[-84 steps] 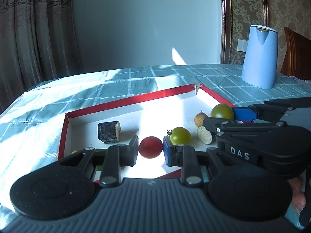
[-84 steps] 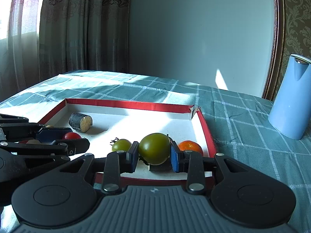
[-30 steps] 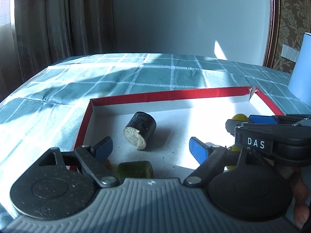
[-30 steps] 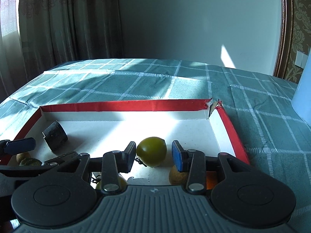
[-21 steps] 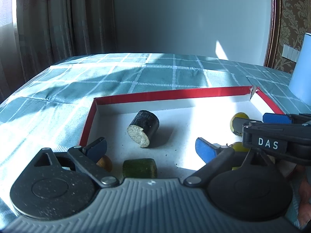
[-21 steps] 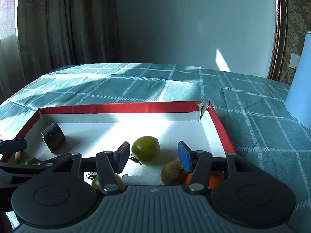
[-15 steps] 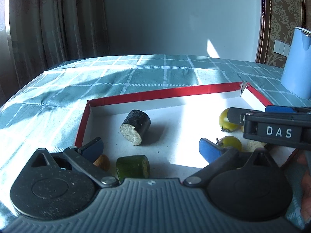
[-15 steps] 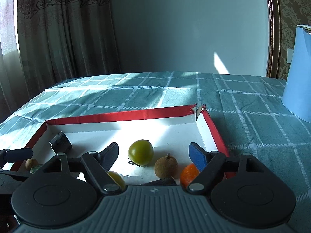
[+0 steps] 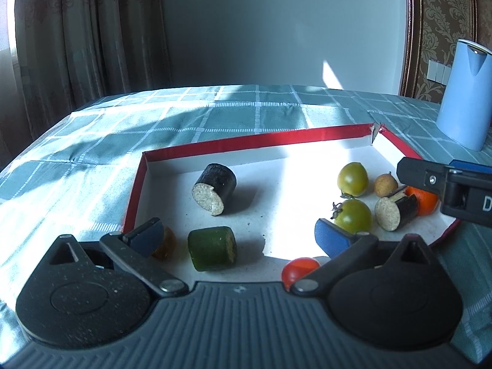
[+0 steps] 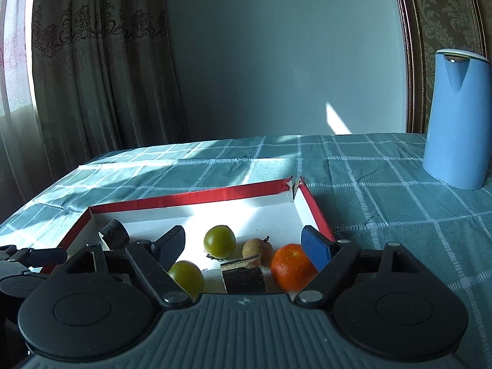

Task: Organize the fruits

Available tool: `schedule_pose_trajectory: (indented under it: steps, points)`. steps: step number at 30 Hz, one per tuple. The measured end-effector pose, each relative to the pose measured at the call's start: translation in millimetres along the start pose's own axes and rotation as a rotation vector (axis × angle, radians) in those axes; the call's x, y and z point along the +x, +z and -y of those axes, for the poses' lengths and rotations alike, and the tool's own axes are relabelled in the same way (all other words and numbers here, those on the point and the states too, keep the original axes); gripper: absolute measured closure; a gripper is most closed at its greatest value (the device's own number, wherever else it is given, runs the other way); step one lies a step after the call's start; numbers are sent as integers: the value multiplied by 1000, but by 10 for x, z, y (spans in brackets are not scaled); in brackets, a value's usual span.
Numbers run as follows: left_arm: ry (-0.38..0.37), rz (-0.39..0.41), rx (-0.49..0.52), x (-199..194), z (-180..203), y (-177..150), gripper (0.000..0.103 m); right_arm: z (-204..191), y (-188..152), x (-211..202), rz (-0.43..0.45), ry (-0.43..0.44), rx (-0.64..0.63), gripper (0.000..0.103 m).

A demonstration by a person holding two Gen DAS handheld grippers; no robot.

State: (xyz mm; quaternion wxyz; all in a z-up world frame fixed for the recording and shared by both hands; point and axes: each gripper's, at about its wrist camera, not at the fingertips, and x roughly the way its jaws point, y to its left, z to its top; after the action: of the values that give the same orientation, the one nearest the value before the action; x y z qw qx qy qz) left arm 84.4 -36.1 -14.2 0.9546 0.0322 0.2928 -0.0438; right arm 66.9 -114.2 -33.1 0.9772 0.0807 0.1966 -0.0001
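Note:
A red-rimmed white tray (image 9: 252,143) holds the fruit: two green tomatoes (image 9: 353,179) (image 9: 352,216), a brown longan (image 9: 385,185), an orange (image 9: 424,200), a red tomato (image 9: 299,270), a green chunk (image 9: 212,248) and two dark cut pieces (image 9: 215,188) (image 9: 396,209). My left gripper (image 9: 238,236) is open and empty above the tray's near edge. My right gripper (image 10: 244,247) is open and empty above the green tomatoes (image 10: 220,241), the longan (image 10: 257,248) and the orange (image 10: 291,266).
A blue jug (image 10: 455,120) stands on the checked tablecloth (image 10: 384,203) to the right of the tray. Curtains (image 10: 92,70) hang behind the table's far left edge. A small brown fruit (image 9: 166,243) sits by the left fingertip.
Both grippers have opened, let go of the red tomato and the green tomato, and drawn back and up from the tray. The fruits now lie loose in the tray.

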Motion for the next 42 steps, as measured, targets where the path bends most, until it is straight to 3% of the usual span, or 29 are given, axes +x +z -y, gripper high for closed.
schedule_pose_trajectory:
  steps: [11, 25, 42]
  points:
    - [19, 23, -21, -341, -73, -164, 0, 145, -243, -230, -29, -1, 38, 20]
    - [63, 84, -45, -706, -135, -376, 0, 25, -396, -319, -45, -5, -29, 20]
    - [43, 63, -43, -703, -112, -435, 0, -18, -413, -274, -71, -1, -46, 20]
